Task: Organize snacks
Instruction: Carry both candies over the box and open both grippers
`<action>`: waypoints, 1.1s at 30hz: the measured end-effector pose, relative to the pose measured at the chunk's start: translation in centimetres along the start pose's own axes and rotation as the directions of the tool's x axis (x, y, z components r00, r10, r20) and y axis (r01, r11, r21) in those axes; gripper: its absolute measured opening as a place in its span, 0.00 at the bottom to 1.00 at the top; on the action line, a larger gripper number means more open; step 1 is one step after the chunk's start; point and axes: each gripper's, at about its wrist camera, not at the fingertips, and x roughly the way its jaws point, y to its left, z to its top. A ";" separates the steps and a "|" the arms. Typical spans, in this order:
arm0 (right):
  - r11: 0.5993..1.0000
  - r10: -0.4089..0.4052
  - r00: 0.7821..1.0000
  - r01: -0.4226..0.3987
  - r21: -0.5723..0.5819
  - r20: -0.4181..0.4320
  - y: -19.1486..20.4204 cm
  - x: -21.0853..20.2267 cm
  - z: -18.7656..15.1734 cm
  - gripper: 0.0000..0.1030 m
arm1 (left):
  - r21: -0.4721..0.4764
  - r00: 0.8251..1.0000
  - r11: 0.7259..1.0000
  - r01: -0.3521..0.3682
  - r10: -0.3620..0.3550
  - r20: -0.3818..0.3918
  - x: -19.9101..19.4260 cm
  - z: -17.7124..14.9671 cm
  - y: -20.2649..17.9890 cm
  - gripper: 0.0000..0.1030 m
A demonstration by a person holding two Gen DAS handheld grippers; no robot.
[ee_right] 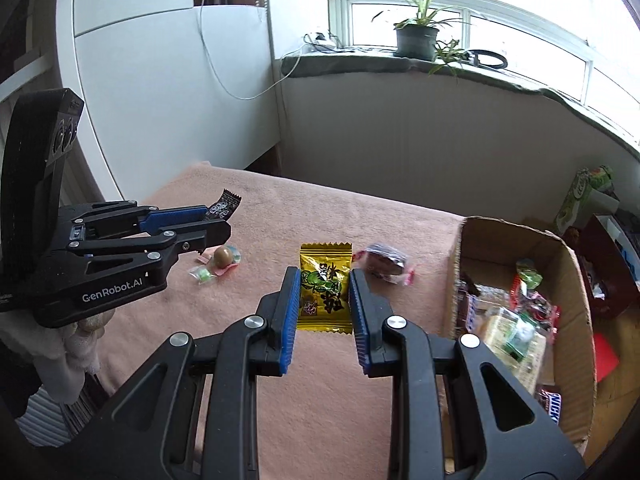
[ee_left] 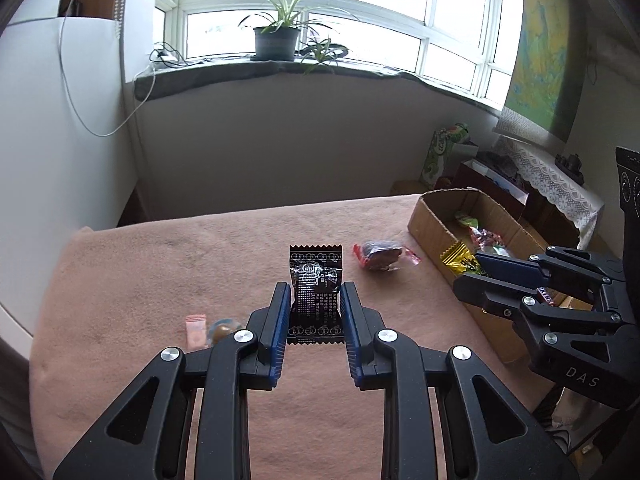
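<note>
My left gripper (ee_left: 315, 294) is shut on a black snack packet (ee_left: 316, 290) and holds it above the pink-covered table (ee_left: 200, 256). It also shows in the right wrist view (ee_right: 214, 226), with the black packet (ee_right: 225, 205) sticking out. My right gripper (ee_right: 323, 282) is shut on a yellow snack packet (ee_right: 325, 286), held above the table. It shows in the left wrist view (ee_left: 470, 270) with the yellow packet (ee_left: 460, 258) over the cardboard box (ee_left: 430, 222). A dark red-ended snack (ee_right: 386, 262) lies on the table near the box (ee_right: 576, 264).
The box holds several snacks. Small candies (ee_right: 218, 266) lie on the table at the left, a round brown one among them. Beyond the table stand a wall, a windowsill with a potted plant (ee_left: 276, 38), and a white cabinet at left.
</note>
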 end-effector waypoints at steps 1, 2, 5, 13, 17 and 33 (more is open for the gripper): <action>1.000 -0.015 1.000 0.015 0.014 0.005 -0.8 -0.8 -0.3 0.25 | 0.004 1.000 1.000 0.012 -0.012 0.001 0.2 0.2 -0.6 0.23; 0.999 -0.030 1.000 0.029 0.029 0.009 -1.7 -1.6 -0.7 0.25 | 0.007 1.000 1.000 0.024 -0.024 0.002 0.4 0.3 -1.2 0.23; 0.994 -0.077 0.997 0.076 0.074 0.011 -4.4 -3.3 -2.0 0.25 | 0.015 0.998 0.998 0.063 -0.063 0.001 1.2 0.8 -3.0 0.23; 0.971 -0.172 0.985 0.174 0.166 -0.024 -10.3 -5.6 -5.0 0.25 | 0.047 0.988 0.986 0.157 -0.157 -0.016 3.8 2.0 -8.9 0.23; 0.959 -0.192 0.980 0.197 0.202 -0.045 -12.5 -6.0 -6.5 0.25 | 0.056 0.979 0.978 0.203 -0.201 -0.041 5.0 1.8 -12.0 0.23; 0.931 -0.220 0.972 0.234 0.279 -0.083 -16.9 -6.0 -9.1 0.25 | 0.112 0.959 0.960 0.256 -0.237 -0.156 8.6 0.1 -18.7 0.23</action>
